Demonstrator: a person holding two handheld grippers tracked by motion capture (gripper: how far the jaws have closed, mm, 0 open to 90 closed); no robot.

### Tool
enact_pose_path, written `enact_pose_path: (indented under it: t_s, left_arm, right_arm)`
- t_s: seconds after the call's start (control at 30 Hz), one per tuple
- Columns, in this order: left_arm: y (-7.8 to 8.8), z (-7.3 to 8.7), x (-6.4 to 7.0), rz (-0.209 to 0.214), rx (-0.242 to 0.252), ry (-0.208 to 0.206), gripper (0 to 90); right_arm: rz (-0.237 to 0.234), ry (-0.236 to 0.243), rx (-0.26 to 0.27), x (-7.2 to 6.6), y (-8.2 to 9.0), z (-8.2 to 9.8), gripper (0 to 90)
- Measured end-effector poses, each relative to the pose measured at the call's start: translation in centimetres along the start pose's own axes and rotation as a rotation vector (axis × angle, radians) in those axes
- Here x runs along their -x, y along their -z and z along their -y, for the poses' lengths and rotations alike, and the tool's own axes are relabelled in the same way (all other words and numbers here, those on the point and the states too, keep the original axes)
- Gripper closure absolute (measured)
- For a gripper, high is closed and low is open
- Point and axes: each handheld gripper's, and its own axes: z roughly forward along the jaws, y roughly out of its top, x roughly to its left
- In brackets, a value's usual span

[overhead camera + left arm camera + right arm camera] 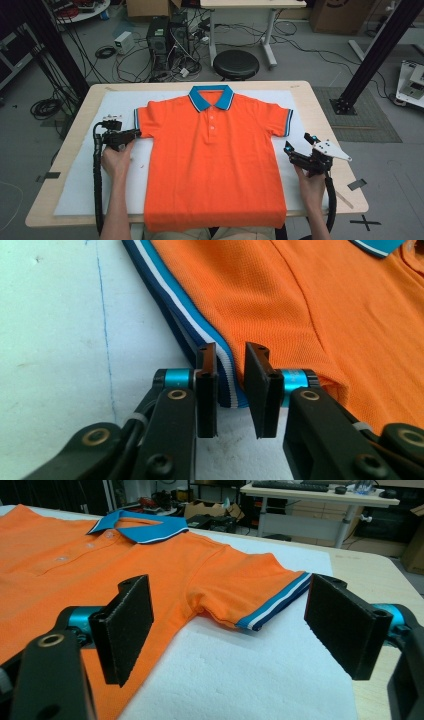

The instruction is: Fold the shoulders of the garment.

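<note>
Straddling the orange polo shirt's (212,160) striped sleeve cuff (200,335) near the counter's left edge, the left gripper (231,385) has narrow, unclamped jaws, while the right gripper (240,630) gapes wide.

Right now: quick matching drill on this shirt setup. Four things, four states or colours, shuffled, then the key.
Column 1
1. left gripper
2. right gripper
3. polo shirt
4. collar

Column 2
A. blue
B. jaws wide open, apart from the sleeve
C. orange, lying flat on the white mat
D. jaws nearly closed around the striped sleeve cuff

Pairs: 1-D, 2-B, 3-C, 4-A
</note>
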Motion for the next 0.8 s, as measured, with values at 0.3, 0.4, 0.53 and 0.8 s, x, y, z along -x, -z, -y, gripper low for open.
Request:
enact_pose_path:
  t_s: [0.3,0.4,0.53,0.8]
  left_arm:
    - [1.1,-0.5,1.0,0.021,0.066,-0.014,87.1]
    - [1.6,-0.9,1.8,0.045,0.098,-0.012,87.3]
    - [1.4,-1.7,3.1,0.053,0.074,-0.058,87.3]
    - [-0.2,-3.1,6.2,0.064,0.035,-0.129,87.4]
  right_arm:
    - [0.002,0.014,0.000,0.0,-0.1,0.0,20.1]
    - [0.003,0.009,-0.006,-0.1,0.0,0.0,20.1]
    - [0.005,0.024,-0.005,-0.1,-0.1,0.0,20.2]
    - [0.008,0.031,-0.009,-0.3,-0.1,0.0,20.1]
